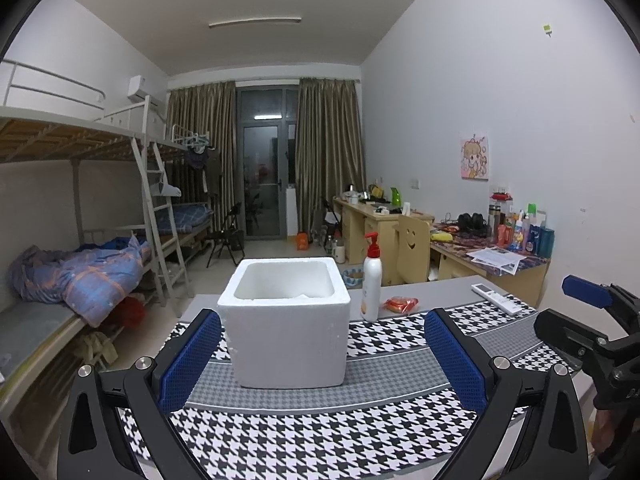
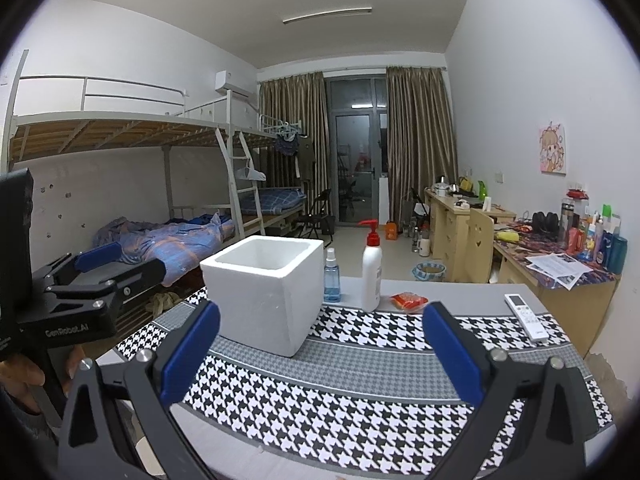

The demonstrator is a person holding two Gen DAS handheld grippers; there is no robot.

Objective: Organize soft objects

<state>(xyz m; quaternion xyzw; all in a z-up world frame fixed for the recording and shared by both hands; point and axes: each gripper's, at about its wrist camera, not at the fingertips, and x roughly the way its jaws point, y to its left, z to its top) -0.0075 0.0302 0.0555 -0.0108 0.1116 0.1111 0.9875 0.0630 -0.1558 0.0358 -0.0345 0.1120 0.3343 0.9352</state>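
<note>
Houndstooth cloth [image 2: 340, 392] covers the worktop; the red soft packet [image 2: 409, 301] lies ahead beside the lotion bottle [image 2: 371, 272], nearer the right gripper [image 2: 320, 356]. Both grippers' fingers are apart, empty.

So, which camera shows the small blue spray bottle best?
The right wrist view: the spray bottle stands in full sight between the foam box and the pump bottle. In the left wrist view it does not show, probably hidden behind the box.

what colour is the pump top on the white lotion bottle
Red. The pump on the lotion bottle shows best in the right wrist view.
</note>
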